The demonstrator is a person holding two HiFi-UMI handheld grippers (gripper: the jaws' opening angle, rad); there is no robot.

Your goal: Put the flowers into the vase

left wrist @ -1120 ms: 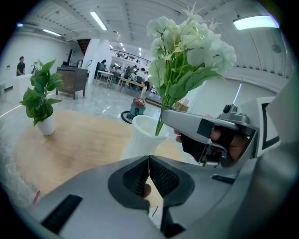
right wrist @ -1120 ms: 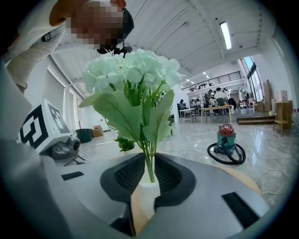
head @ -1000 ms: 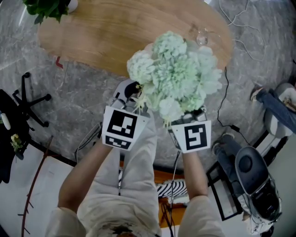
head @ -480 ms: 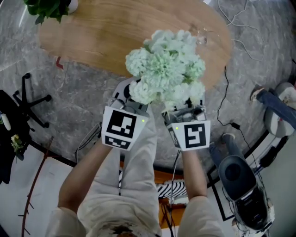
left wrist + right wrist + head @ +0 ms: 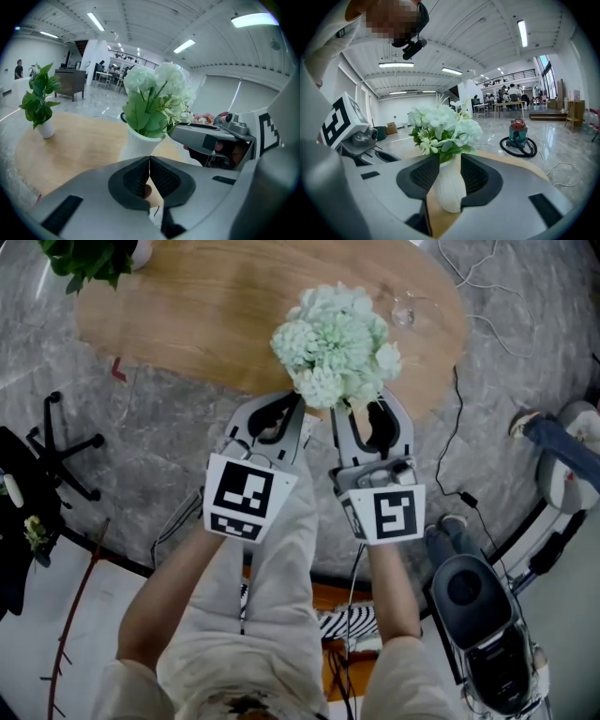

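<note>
Jaws first: your left gripper has its jaws pressed together, and nothing is in them. Your right gripper has its jaws wide apart, and they have just been opening. The white vase shows in the gap between them. The pads do not look like they squeeze it, so I think you have let it go.

From your head view, the flowers sit at 12 o'clock from both grippers, just past the tips. They are a big bunch of pale green and white blooms. Their stems and leaves go down into the vase, and the bunch stands up by itself. The vase stands upright on the wooden worktop, close to the edge nearest you. From above you cannot see the vase, because the blooms hide it. Both gripper views show it well.

A small green plant in a little white pot stands far off at 10 o'clock, at the other end of the worktop. It is well apart from the vase.

So the big job looks done: the flowers are in the vase. I think all that is left is to pull your right gripper straight back toward 6 o'clock. Go slowly so the jaws do not bump the vase and tip it.
</note>
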